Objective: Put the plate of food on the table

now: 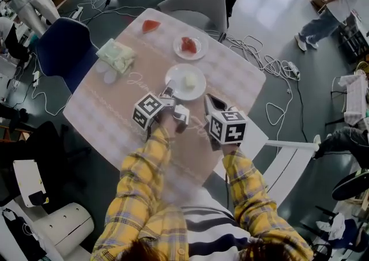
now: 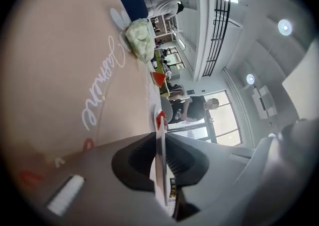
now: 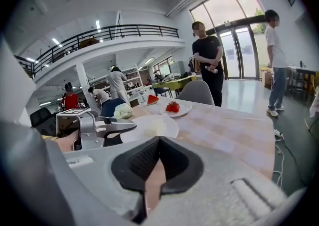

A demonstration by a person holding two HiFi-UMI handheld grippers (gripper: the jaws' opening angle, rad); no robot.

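A white plate [image 1: 185,81] with a pale piece of food [image 1: 189,80] lies on the pink-clothed table [image 1: 104,110], near its middle. My left gripper [image 1: 169,90] is shut on the plate's near-left rim. In the left gripper view that rim [image 2: 160,160] runs edge-on between the dark pads [image 2: 137,162]. My right gripper [image 1: 209,101] hovers just right of the plate, shut and holding nothing. The right gripper view shows its jaws [image 3: 158,142] closed together, with the plate [image 3: 155,126] and the left gripper [image 3: 94,130] ahead of them.
Farther back stand a second plate with a strawberry [image 1: 190,46], a watermelon slice [image 1: 151,25] and a pale green cabbage [image 1: 117,55]. A grey chair [image 1: 196,0] and a blue chair [image 1: 63,46] flank the table. Cables [image 1: 271,64] trail on the floor; people stand around.
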